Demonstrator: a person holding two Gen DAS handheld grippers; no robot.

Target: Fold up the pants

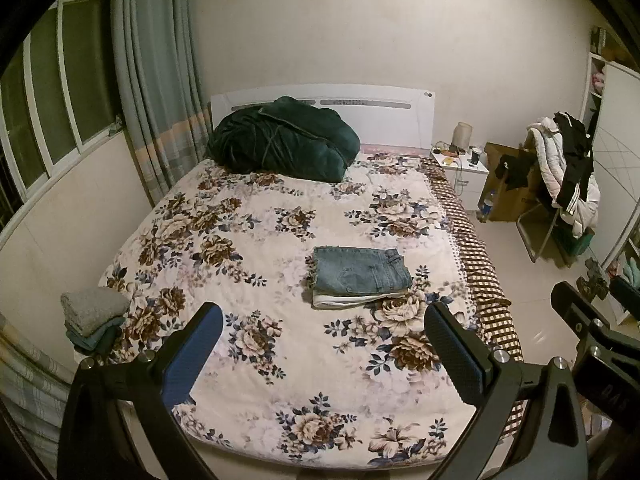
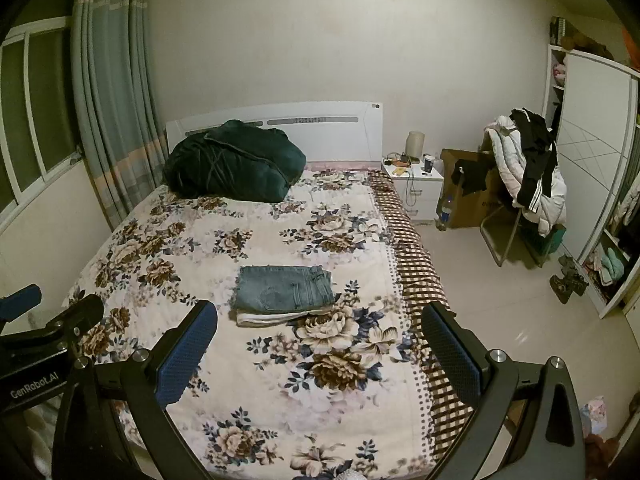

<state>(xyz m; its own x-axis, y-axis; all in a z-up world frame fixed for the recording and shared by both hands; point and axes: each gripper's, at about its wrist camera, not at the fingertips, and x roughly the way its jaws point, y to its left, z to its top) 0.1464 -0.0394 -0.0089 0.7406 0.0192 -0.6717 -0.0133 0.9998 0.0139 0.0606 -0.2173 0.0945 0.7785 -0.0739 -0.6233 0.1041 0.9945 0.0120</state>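
A folded pair of blue jeans (image 1: 360,274) lies on top of a folded white garment (image 1: 340,301) on the floral bedspread (image 1: 248,240), right of the middle. It also shows in the right wrist view (image 2: 285,289). My left gripper (image 1: 324,344) is open and empty, held above the foot of the bed, well short of the jeans. My right gripper (image 2: 320,344) is open and empty too, at about the same height. The right gripper shows at the right edge of the left wrist view (image 1: 592,320); the left gripper shows at the left edge of the right wrist view (image 2: 48,320).
A dark green blanket (image 1: 280,140) is heaped at the headboard. Folded grey and teal clothes (image 1: 94,320) are stacked at the bed's left edge. Right of the bed stand a white nightstand (image 1: 466,176), a cardboard box (image 1: 508,184), a chair heaped with clothes (image 1: 568,172) and a wardrobe (image 2: 592,160).
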